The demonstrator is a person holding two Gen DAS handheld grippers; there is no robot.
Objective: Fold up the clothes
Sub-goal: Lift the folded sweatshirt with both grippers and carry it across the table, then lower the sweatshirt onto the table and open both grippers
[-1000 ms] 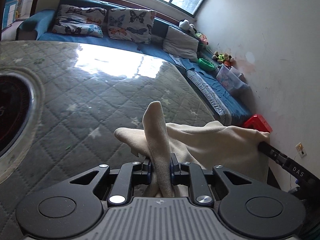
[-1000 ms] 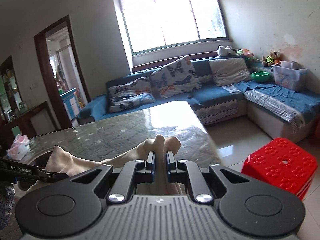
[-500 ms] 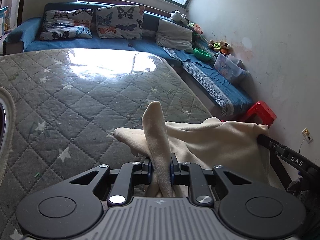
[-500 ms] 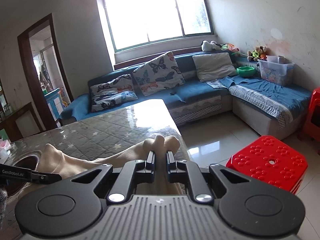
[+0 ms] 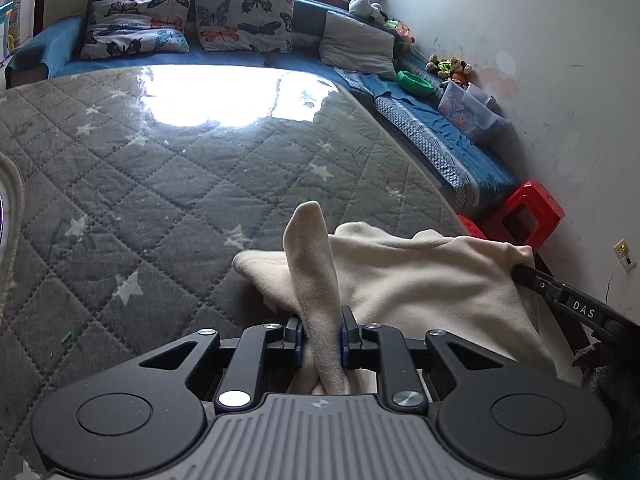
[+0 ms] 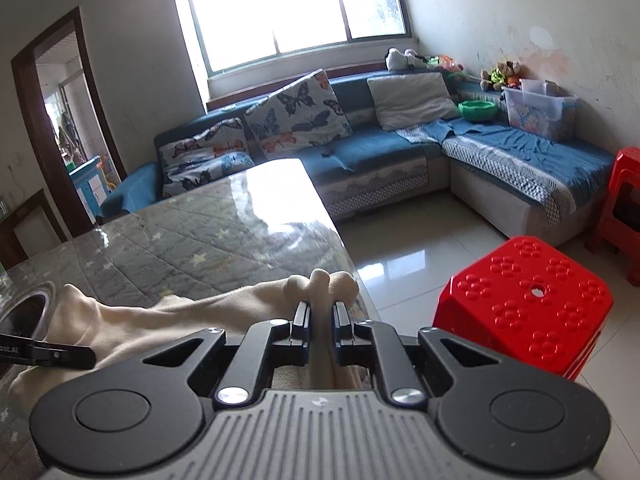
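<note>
A cream fleece garment [image 5: 420,280] hangs stretched between my two grippers over the near right part of the quilted grey table [image 5: 168,184]. My left gripper [image 5: 320,326] is shut on one bunched edge of it, which sticks up between the fingers. My right gripper [image 6: 321,316] is shut on another edge of the garment [image 6: 192,316] near the table's right corner. The right gripper's finger [image 5: 568,300] shows at the right of the left wrist view, and the left gripper's finger [image 6: 48,354] at the left of the right wrist view.
A blue corner sofa [image 6: 380,152] with butterfly cushions stands behind the table. Red plastic stools [image 6: 524,304] stand on the tiled floor to the right, near the wall. A round dark bowl rim [image 6: 28,308] sits at the table's left. A doorway [image 6: 60,120] opens at the left.
Both grippers have moved with the garment held between them; the views have swung left to right across the table, and the bowl has slid out of the left wrist view.
</note>
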